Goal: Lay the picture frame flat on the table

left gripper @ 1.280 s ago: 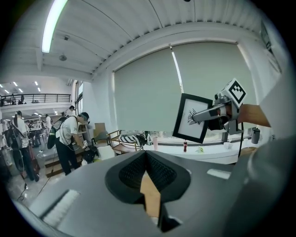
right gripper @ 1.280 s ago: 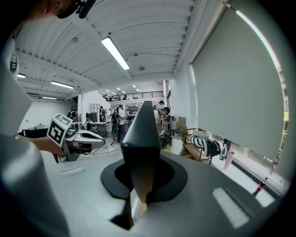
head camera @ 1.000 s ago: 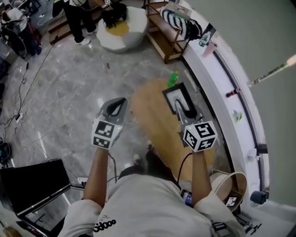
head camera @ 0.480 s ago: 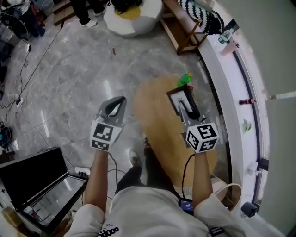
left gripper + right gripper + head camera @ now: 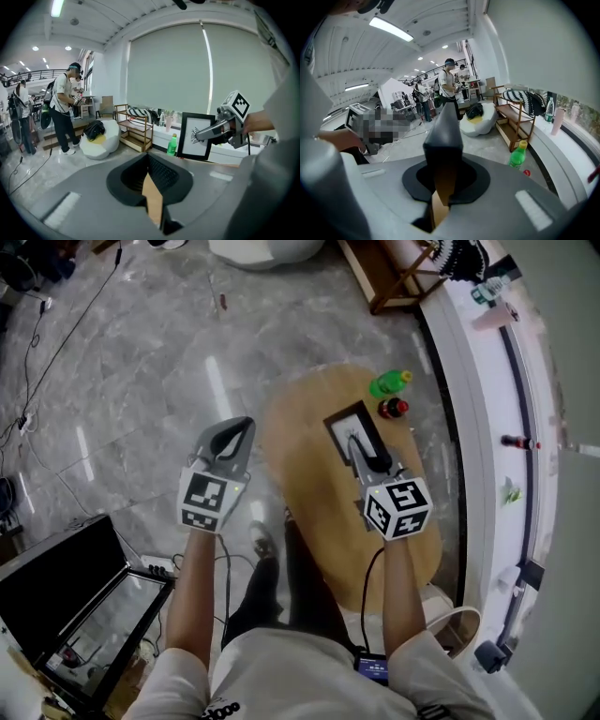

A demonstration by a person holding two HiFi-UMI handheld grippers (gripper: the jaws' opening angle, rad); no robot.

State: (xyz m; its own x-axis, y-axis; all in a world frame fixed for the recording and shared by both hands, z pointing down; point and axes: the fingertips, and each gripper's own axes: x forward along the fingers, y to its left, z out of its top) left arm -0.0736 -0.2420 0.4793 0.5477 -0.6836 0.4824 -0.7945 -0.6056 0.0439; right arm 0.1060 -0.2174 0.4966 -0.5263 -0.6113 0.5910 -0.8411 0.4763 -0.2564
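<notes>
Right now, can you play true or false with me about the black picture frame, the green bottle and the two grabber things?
1. The right gripper is clamped on the black picture frame with the white picture. True.
2. The frame lies flat on the oval wooden table. False: the left gripper view shows it upright, not yet laid down.
3. The left gripper holds the green plastic bottle. False: it holds nothing and hangs over the grey marble floor beside the table; the bottle stands at the table's far end.
4. A small red-topped thing sits on the table right by the green bottle. True.
</notes>
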